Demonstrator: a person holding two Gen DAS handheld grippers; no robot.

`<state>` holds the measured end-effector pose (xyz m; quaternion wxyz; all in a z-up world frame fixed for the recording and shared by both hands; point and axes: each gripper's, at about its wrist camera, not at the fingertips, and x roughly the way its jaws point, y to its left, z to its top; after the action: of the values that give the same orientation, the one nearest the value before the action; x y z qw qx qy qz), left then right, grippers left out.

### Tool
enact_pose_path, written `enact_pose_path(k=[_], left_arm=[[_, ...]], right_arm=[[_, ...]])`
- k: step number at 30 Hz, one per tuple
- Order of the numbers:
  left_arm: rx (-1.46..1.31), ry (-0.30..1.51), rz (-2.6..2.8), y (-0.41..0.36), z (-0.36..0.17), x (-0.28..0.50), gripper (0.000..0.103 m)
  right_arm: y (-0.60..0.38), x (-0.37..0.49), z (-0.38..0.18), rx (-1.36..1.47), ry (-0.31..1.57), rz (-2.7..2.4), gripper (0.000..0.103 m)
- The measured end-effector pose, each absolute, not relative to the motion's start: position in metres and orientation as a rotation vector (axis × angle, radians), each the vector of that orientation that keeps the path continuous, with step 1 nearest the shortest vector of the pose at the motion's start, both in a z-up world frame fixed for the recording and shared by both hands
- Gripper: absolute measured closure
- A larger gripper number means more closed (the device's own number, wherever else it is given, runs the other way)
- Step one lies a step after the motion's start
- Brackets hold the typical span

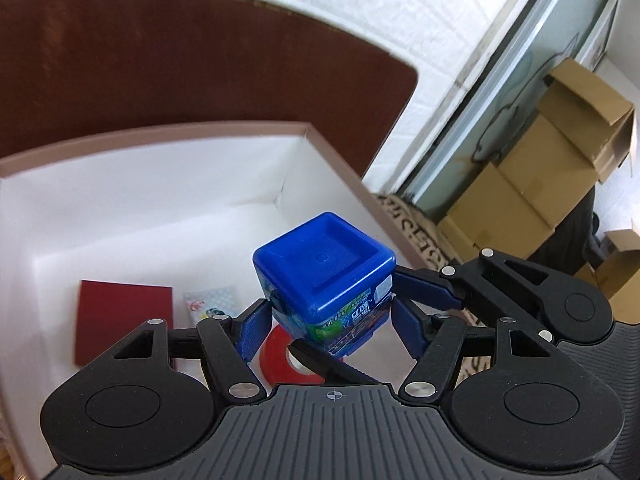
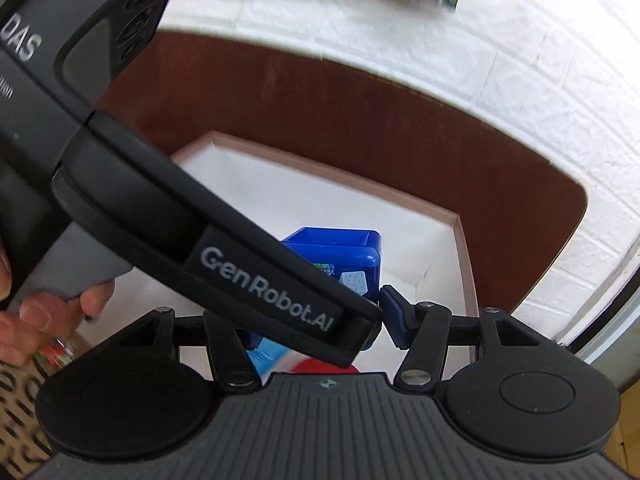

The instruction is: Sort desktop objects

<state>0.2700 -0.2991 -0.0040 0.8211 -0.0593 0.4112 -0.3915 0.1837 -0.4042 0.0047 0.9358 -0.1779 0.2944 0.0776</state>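
The blue plastic tub [image 1: 324, 276] hangs over the white box's [image 1: 320, 136] right corner, pinched by both grippers' fingers [image 1: 252, 330]. Rigid, light, slick-walled; judged best held low across flat labelled sides.

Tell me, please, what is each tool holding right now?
Left tool: apparently closed on the blue box, held over the tray.
Right tool: closed on the same blue box.

blue cube [image 1: 324, 268]: glossy smooth plastic, printed film label
box [image 1: 340, 160]: matt white card inside
red tape roll [image 1: 276, 356]: shiny
cartons [image 1: 552, 168]: matt brown cardboard
left claw [image 1: 332, 330]: matt black plastic, ribbed blue pads
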Motion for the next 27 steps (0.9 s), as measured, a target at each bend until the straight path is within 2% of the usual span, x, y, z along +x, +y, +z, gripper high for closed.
enact_pose_path(k=[7,9,11,13,17,19,21,27], left_arm=[[-0.128,0.903,-0.822,-0.319,-0.026,0.301,0.026],[-0.142,0.883,-0.796,-0.321,-0.026,0.311,0.02],[-0.163,0.865,-0.729,-0.318,-0.024,0.318,0.0],[-0.195,0.858,-0.727,-0.311,-0.022,0.322,0.0],[-0.183,0.839,-0.756,-0.304,-0.018,0.321,0.0],[-0.174,0.82,-0.755,-0.301,-0.016,0.318,0.0],[-0.172,0.804,-0.758,-0.298,-0.014,0.314,0.0],[-0.159,0.79,-0.772,-0.294,-0.007,0.295,0.0]], right_arm=[[-0.417,0.218,-0.014,-0.453,0.662,0.171,0.04],[-0.418,0.228,-0.018,-0.48,0.669,0.155,0.041],[-0.418,0.234,-0.019,-0.508,0.652,0.118,0.034],[-0.42,0.236,-0.017,-0.504,0.616,0.08,0.014],[-0.428,0.231,-0.01,-0.448,0.58,0.053,0.011],[-0.433,0.224,-0.008,-0.415,0.559,0.03,0.005],[-0.436,0.216,-0.005,-0.383,0.549,0.02,0.003],[-0.445,0.191,0.0,-0.3,0.55,0.01,0.001]])
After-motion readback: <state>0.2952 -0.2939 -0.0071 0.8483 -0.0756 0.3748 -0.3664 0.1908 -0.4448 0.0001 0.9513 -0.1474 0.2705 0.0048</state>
